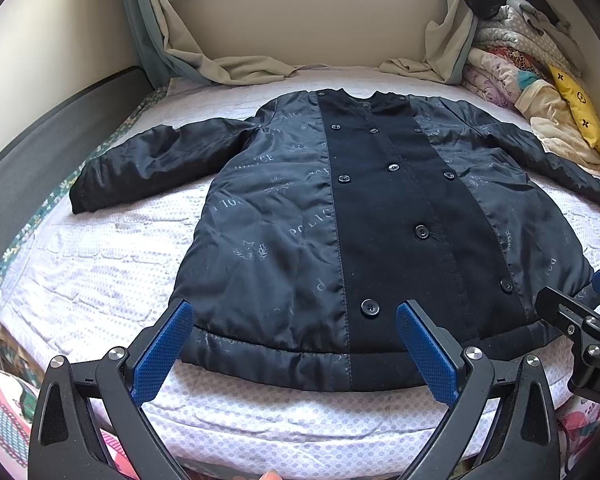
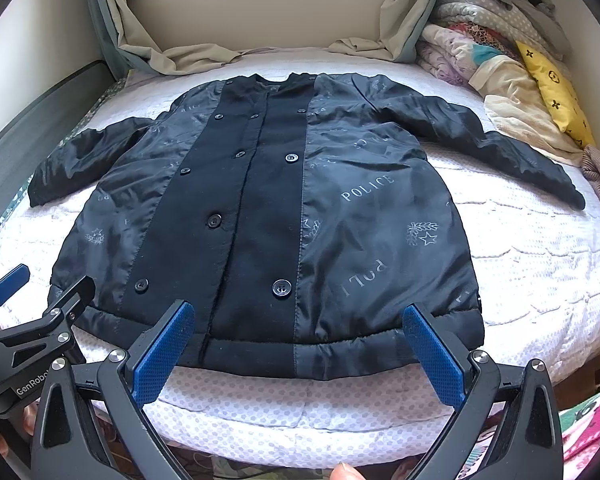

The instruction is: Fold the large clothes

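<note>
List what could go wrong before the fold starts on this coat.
1. The coat looks padded with a slick lining, so a pinch at the hem may catch only the top layer or slip.
2. Both sleeves lie spread out; the one nearest the bedding pile could drag on it when swung inward.
3. The left hand-held gripper and right hand-held gripper, both open, hover close together at the hem and could bump.

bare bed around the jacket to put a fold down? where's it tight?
Free: quilt between the jacket body and its left sleeve; the strip below the hem; quilt under the right sleeve. Crowded: bedding pile in the far right corner, curtains pooling at the head.
</note>
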`<state>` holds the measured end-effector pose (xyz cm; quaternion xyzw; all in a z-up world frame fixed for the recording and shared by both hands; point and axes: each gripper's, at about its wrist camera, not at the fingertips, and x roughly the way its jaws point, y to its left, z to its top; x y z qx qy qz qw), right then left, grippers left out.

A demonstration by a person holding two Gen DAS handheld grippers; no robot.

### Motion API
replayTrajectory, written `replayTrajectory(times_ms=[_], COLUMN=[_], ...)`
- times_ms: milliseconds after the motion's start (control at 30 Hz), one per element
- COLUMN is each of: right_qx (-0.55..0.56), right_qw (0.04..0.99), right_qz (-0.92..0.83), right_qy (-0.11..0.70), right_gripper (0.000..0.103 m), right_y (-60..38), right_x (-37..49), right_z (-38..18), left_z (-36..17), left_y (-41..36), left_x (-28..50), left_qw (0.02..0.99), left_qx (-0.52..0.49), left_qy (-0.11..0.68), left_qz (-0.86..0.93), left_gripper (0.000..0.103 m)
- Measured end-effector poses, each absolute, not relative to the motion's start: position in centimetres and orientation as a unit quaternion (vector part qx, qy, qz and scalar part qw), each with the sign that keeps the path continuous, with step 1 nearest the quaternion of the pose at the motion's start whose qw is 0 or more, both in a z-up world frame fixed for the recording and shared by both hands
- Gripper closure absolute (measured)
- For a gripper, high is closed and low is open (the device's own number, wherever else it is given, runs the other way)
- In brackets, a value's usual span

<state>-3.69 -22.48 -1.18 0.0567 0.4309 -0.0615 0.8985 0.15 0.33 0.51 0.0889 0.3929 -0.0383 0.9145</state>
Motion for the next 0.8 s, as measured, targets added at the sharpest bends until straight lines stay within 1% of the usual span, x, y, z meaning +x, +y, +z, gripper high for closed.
replayTrajectory(times_ms=[567,667,733,800], right_qx=[0.056,0.056,0.056,0.056], right_qw=[0.897,0.897,0.896,0.896], right_qz=[-0.062,-0.063,-0.063,-0.063], right_qy=[0.434,0.435,0.435,0.435], right_gripper=[0.0,0.0,0.0,0.0], right_y=[-22.54,-22.51,-22.54,-22.55], right_x=[-3.72,-3.68,-3.69,-3.69], right_z=[-1.31,-1.36,-1.38,-1.38], left_z=[0.43,-0.01,0.04,-0.09], left_y=[0.33,0.53,0.55,0.61], left_x=[0.05,-0.01,-0.1,-0.04], left_qw=[0.916,0.92,0.928,0.926], left_qx=[0.088,0.083,0.078,0.079], left_qy=[0.389,0.382,0.362,0.366], left_qz=[-0.038,-0.038,-0.039,-0.038], left_gripper=[0.0,0.0,0.0,0.0])
